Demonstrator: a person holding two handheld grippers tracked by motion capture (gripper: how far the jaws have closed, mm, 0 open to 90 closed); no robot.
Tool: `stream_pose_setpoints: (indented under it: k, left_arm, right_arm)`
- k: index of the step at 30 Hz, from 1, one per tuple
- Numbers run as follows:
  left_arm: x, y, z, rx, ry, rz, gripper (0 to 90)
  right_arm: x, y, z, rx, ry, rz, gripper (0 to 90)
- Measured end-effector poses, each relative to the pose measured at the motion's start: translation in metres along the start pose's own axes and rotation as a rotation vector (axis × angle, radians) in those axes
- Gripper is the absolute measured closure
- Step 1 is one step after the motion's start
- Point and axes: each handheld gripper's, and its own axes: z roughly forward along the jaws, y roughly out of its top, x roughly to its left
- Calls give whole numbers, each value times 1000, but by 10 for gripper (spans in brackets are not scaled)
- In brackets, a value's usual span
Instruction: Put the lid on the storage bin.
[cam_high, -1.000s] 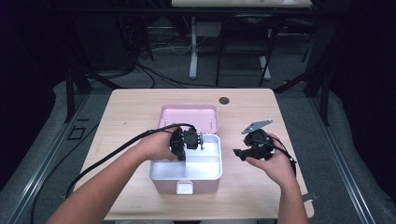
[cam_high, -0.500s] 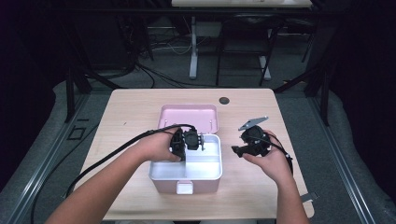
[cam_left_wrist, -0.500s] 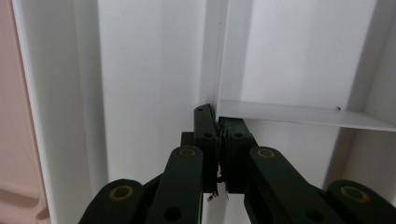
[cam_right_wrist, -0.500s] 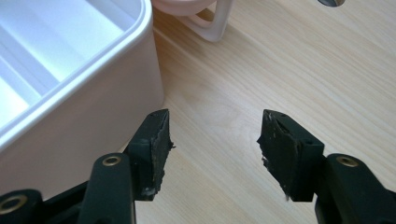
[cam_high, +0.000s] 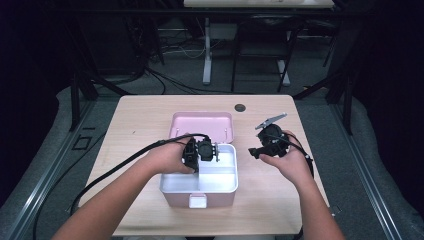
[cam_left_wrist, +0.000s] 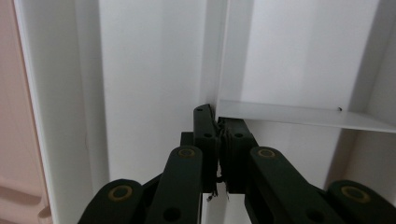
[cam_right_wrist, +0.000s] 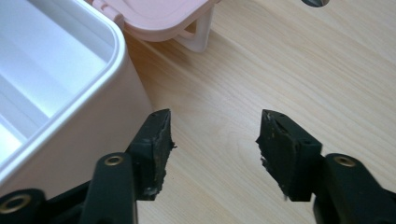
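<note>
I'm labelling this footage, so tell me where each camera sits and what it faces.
High view: above the person's side, looking down at the table; both forearms show.
Left gripper view: rides the left gripper, shut inside the white box.
Right gripper view: rides the right gripper, open over wood.
Shared: the white box and pink lid.

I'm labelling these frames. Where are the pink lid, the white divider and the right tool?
Pink lid (cam_high: 201, 123), high view, middle of its flat panel.
White divider (cam_left_wrist: 299, 115), left gripper view, its top edge.
Right tool (cam_right_wrist: 214, 140), right gripper view, midway between its open tips.
</note>
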Motion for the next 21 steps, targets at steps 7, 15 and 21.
stream_pose_setpoints:
  k: [7, 15, 21]
  left_arm:
    - [1, 0, 0, 1, -3, -4, 861]
    - [1, 0, 0, 0, -7, 9, 863]
    - [2, 0, 0, -4, -16, 5, 863]
  right_arm:
    - [-2, 11, -2, -9, -3, 6, 575]
    - [-2, 27, 2, 3, 20, 1, 626]
    - [-1, 41, 11, 12, 4, 7, 623]
